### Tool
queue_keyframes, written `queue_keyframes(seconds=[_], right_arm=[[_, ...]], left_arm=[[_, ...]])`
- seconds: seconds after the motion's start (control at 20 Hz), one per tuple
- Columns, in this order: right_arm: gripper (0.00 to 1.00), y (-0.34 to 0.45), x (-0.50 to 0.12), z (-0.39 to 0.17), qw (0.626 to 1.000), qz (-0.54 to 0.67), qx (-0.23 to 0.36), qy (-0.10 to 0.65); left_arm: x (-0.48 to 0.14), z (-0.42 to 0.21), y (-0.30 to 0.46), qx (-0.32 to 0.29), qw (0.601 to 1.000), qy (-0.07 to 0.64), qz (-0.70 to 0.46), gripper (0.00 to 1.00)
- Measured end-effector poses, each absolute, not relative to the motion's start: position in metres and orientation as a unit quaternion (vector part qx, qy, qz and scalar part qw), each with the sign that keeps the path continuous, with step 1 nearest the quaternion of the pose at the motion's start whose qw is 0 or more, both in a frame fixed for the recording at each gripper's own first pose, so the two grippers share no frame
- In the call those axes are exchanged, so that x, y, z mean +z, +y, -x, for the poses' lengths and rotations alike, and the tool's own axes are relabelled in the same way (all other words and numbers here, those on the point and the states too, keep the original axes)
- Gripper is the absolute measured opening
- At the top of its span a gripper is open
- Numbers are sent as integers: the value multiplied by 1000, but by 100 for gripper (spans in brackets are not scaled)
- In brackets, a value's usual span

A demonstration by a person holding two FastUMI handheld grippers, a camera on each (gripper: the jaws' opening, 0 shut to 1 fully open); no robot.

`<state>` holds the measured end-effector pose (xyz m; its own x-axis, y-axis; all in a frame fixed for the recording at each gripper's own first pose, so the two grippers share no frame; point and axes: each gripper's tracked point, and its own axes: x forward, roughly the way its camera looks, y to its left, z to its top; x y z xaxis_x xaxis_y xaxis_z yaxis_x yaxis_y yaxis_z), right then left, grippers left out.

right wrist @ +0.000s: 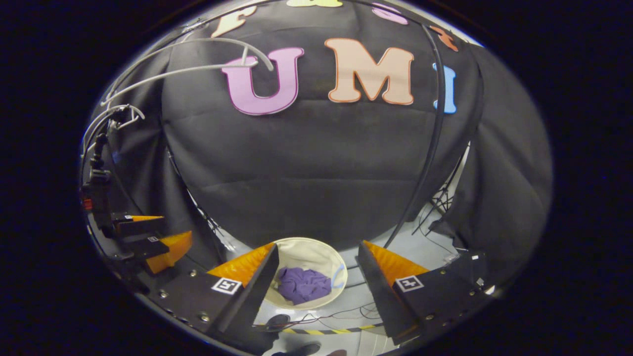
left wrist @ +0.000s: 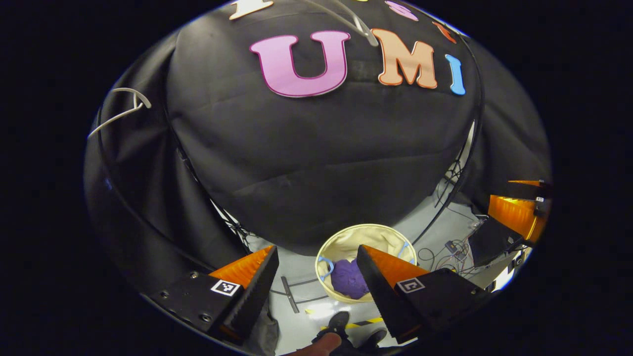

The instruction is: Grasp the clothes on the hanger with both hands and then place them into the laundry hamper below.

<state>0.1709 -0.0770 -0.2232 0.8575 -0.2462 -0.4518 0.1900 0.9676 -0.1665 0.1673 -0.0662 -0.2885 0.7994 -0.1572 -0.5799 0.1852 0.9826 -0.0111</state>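
Down on the floor (right wrist: 395, 252), purple clothes (right wrist: 302, 285) lie crumpled inside the round cream laundry hamper (right wrist: 309, 254), near its middle. Above it, the left claw (left wrist: 316, 277) and right claw (right wrist: 316, 274) both hang released, fingers spread wide and grasping nothing. White hangers (right wrist: 188, 59) hang bare against the black wall.

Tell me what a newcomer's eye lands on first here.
The purple clothes lie bunched in the cream laundry hamper on the floor, low and centred. The right gripper is open above it, and bare white hangers hang at upper left.
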Motion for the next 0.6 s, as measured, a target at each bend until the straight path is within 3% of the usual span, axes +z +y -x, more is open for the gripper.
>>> queue_keyframes(seconds=[0.6], right_arm=[[97,-49,-150,-138,976,71,-84,189]], left_arm=[[-177,-140,-41,-45,975,215,25,99]])
